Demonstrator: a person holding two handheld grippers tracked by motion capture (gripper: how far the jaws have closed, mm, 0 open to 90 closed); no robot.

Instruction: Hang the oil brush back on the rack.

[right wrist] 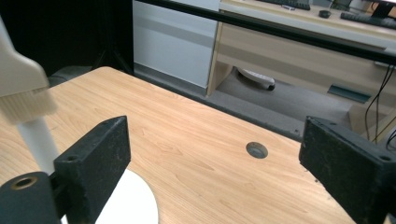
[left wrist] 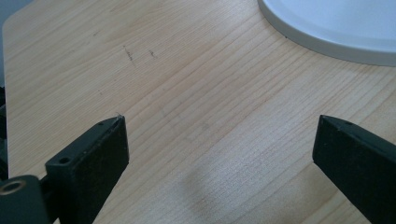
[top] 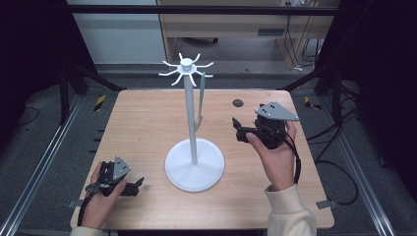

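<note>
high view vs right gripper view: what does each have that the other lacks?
High view alone: the stand's hooked crown with a green tool hanging from it, the whole round base, the left gripper resting on the table near the front left corner, and the right gripper from outside, held in a hand. Right gripper view alone: that gripper's jaws close up, wide apart with nothing between them, a brush head at the left edge, and a desk beyond. Shared: wooden table, its round hole, the white pole.

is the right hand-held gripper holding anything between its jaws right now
No, the right hand-held gripper has its jaws spread wide with only bare table showing between them.
</note>
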